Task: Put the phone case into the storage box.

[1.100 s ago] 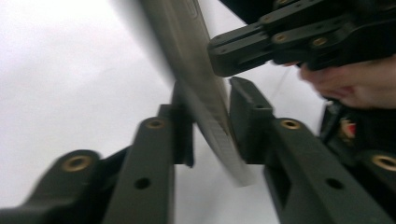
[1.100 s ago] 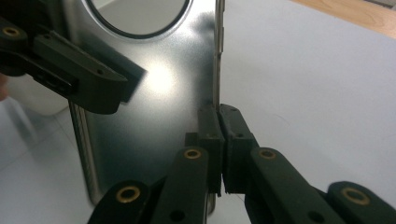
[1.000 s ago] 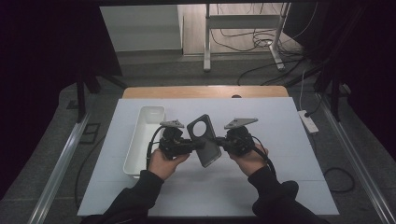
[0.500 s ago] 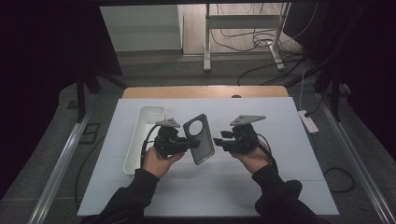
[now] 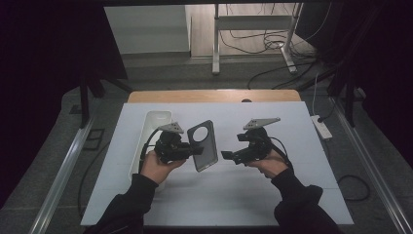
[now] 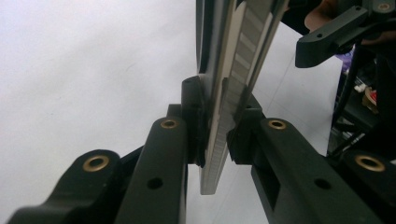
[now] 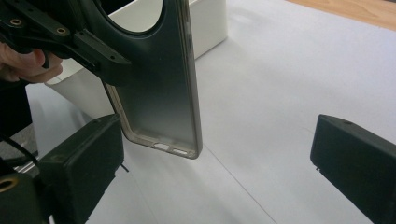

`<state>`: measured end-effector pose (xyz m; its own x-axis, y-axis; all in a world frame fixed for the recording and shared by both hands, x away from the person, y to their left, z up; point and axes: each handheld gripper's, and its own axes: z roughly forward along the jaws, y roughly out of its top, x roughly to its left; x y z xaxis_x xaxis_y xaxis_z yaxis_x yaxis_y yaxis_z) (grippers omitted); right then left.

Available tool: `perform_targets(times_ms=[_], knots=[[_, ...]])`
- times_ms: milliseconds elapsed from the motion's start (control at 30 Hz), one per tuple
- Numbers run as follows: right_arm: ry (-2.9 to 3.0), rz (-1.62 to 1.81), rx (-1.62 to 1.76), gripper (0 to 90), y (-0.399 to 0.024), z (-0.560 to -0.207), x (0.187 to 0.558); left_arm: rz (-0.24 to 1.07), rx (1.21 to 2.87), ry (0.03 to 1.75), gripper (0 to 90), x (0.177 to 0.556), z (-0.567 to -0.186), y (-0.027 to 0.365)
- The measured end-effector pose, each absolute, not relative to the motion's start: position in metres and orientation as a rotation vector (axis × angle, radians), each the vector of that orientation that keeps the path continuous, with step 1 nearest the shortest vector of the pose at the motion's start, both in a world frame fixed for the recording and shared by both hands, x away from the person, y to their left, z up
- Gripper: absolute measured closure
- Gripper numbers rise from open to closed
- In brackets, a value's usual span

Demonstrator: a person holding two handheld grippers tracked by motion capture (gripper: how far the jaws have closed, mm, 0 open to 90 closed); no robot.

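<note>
A dark grey phone case (image 5: 203, 145) with a round camera hole hangs above the white table, held up on edge. My left gripper (image 5: 192, 150) is shut on its left long edge. In the left gripper view the pads (image 6: 194, 121) pinch the case's rim (image 6: 233, 70). My right gripper (image 5: 228, 156) stands a little to the right of the case; its jaws have just been opening and nothing is between them. In the right gripper view the case (image 7: 163, 93) hangs ahead of the wide-apart jaws of my right gripper (image 7: 219, 158), apart from both pads.
A long white tray (image 5: 153, 122) lies at the left of the white sheet (image 5: 234, 195), just behind the left hand. A power strip (image 5: 321, 126) sits by the right edge. The bare wooden table edge (image 5: 214, 96) runs along the back.
The right gripper let go of the case's right side, opened its jaws and drew off to the right. The left gripper kept the case, which now stands more upright.
</note>
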<state>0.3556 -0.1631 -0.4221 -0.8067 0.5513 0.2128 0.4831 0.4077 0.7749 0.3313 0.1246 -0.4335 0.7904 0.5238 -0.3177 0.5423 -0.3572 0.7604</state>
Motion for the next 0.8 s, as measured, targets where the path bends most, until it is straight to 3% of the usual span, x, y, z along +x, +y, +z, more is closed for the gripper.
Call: perform_targets(times_ms=[167,267,400,567,800], knots=[[2.602,1.378,0.936,2.8,-0.162,-0.419,0.354,-0.042,2.027,0.757,78.9,0.33,-0.433,0.123],[2.604,1.371,0.927,7.8,-0.159,-0.418,0.352,-0.047,2.033,0.737,78.9,0.33,-0.432,0.122],[2.612,1.404,0.883,23.2,-0.156,-0.418,0.35,-0.076,2.031,0.683,78.9,0.328,-0.431,0.119],[2.618,1.424,0.853,31.4,-0.153,-0.418,0.348,-0.1,2.032,0.63,78.9,0.326,-0.43,0.115],[2.669,1.463,0.785,53.2,-0.149,-0.422,0.347,-0.123,2.038,0.584,78.9,0.323,-0.43,0.108]])
